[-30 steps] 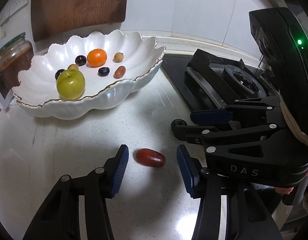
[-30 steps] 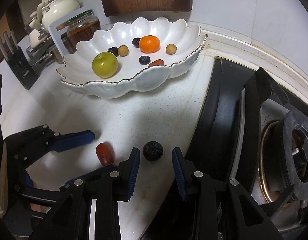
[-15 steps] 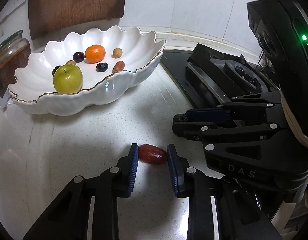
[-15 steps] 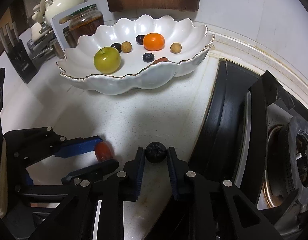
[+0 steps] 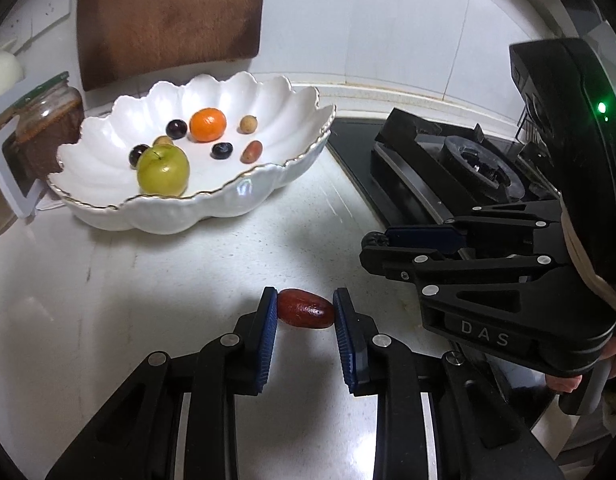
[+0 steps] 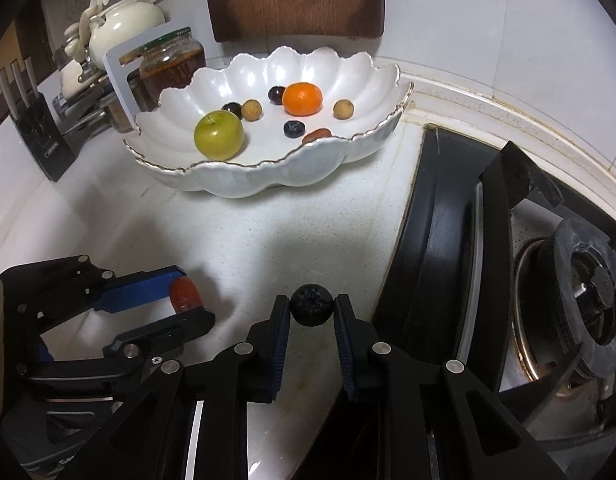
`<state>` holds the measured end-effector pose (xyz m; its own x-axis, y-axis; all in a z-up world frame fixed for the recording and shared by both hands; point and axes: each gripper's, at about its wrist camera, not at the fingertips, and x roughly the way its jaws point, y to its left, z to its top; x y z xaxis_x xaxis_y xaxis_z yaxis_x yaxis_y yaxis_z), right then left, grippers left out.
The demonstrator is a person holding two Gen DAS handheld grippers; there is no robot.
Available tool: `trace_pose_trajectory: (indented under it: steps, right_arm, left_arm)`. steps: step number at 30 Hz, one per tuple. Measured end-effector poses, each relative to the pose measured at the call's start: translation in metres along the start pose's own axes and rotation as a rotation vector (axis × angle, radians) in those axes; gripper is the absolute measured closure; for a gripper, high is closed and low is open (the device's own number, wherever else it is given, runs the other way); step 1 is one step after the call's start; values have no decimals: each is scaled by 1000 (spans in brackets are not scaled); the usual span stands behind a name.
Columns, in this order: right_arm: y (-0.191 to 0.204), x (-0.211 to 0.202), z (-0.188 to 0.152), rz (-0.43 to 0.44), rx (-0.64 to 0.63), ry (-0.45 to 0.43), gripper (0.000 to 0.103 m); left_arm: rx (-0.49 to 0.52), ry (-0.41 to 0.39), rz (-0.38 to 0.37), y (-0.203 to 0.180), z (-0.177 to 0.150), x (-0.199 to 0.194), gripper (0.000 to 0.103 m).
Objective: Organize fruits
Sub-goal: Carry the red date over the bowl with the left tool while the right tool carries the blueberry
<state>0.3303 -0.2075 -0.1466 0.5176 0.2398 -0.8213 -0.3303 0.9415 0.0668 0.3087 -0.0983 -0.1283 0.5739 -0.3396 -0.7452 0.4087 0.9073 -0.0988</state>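
At the bottom middle of the left wrist view, the left gripper squeezes a red date that lies on the white counter. At the bottom middle of the right wrist view, the right gripper squeezes a dark blueberry, just beside the black stove. In the upper middle of both views sits the white bowl, with a green apple, an orange and small fruits inside.
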Motion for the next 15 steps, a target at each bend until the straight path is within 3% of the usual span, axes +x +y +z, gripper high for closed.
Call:
trace_pose_trajectory:
  steps: [15]
  right_arm:
    - [22,-41,-5,-31,4,-96,79]
  left_arm:
    - [-65,-88,29,16,4,-47,75]
